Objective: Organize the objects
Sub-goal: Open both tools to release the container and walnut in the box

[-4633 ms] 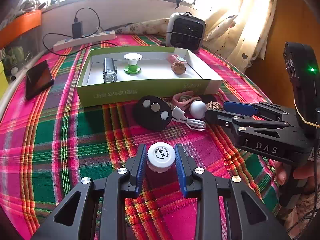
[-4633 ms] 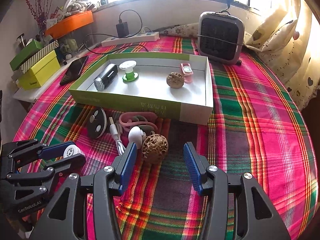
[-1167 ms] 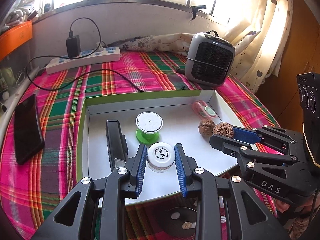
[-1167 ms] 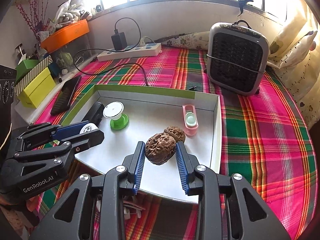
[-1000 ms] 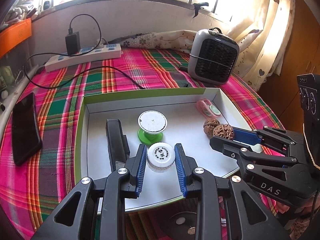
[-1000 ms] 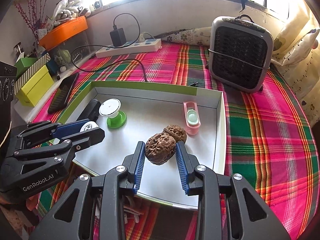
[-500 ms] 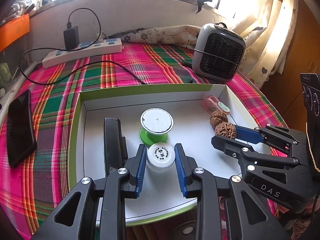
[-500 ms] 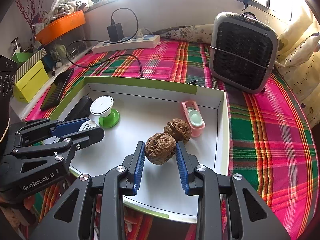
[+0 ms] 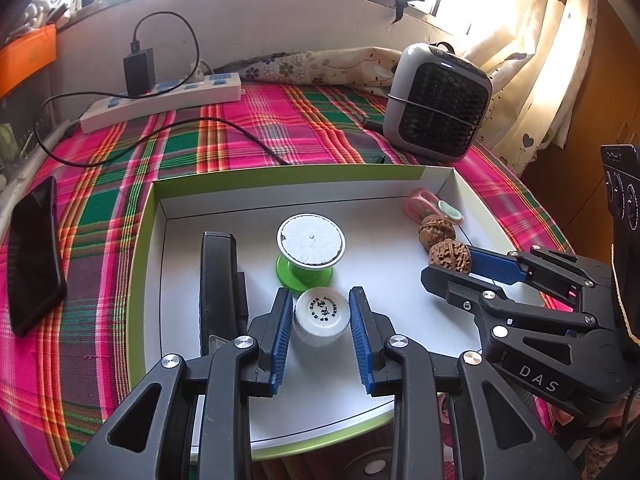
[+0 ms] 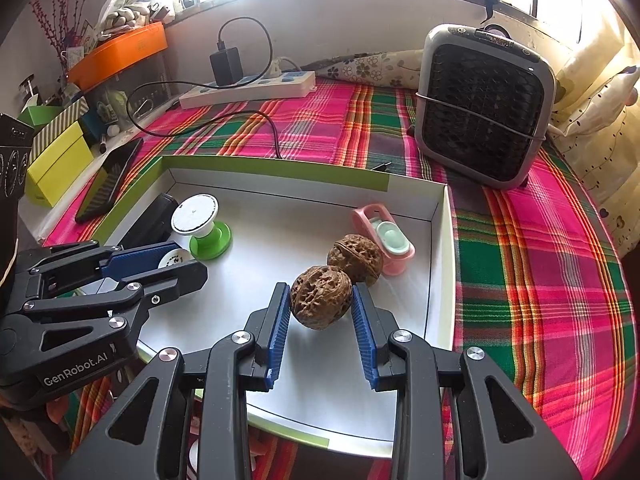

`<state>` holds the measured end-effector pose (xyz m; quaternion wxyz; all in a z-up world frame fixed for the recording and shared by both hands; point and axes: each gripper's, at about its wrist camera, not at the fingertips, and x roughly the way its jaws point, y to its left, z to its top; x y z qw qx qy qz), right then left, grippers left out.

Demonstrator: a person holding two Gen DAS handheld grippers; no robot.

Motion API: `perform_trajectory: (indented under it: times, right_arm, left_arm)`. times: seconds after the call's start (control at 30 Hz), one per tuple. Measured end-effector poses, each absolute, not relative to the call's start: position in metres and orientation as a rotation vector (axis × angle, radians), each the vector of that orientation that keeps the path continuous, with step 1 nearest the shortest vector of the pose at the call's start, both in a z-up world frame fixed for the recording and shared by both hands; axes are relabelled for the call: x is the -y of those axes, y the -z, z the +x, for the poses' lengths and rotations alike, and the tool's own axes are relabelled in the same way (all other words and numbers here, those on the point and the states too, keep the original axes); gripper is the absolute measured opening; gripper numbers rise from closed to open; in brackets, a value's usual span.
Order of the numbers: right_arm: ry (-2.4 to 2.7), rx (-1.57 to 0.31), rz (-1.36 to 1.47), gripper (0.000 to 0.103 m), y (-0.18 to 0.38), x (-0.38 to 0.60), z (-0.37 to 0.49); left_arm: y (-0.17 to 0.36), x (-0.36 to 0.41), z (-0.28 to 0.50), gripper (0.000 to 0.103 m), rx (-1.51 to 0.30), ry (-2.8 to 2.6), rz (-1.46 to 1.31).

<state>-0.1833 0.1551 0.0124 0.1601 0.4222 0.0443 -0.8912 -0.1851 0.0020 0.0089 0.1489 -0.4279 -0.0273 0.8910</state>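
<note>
Both tongs are clamped: our left gripper (image 9: 321, 312) grips a white bottle cap (image 9: 321, 315), our right gripper (image 10: 321, 302) a brown walnut (image 10: 321, 297). We see each held over the white floor of the green-rimmed box (image 10: 438, 236). Cap sits just before the green-based spool (image 9: 310, 252); walnut touches a second walnut (image 10: 355, 258).

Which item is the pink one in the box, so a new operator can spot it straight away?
Find the shallow green-edged box on the plaid cloth, in front of the grey fan heater. In its far right corner lies a small pink holder with a pale green insert, touching the free walnut. It is the only pink thing in the box; both neighbouring walnuts are brown and wrinkled.
</note>
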Motion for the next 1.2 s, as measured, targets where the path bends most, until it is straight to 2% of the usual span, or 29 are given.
perform_trajectory:
  times: [0.57, 0.8, 1.03, 1.1, 1.2]
  right_arm:
    - [2.555, -0.115, 1.203, 0.033, -0.014, -0.158, -0.184]
    - [2.562, -0.1, 1.203, 0.042, -0.016, -0.161, -0.181]
    - [2.578, -0.09, 1.193, 0.043, -0.019, -0.163, -0.176]
    - [2.581, -0.085, 1.19, 0.048, -0.02, -0.164, -0.174]
    - [2.581, -0.08, 1.186, 0.049, -0.022, -0.164, -0.171]
  left_arm:
    - [-0.009, -0.001, -0.184, 0.029, 0.078, -2.562, -1.236]
    - [-0.011, -0.001, -0.182, 0.033, 0.081, -2.573, -1.23]
    - [-0.015, -0.003, -0.175, 0.035, 0.067, -2.587, -1.225]
    - [-0.016, -0.003, -0.172, 0.036, 0.068, -2.591, -1.225]
    - [-0.019, -0.003, -0.169, 0.036, 0.065, -2.597, -1.219]
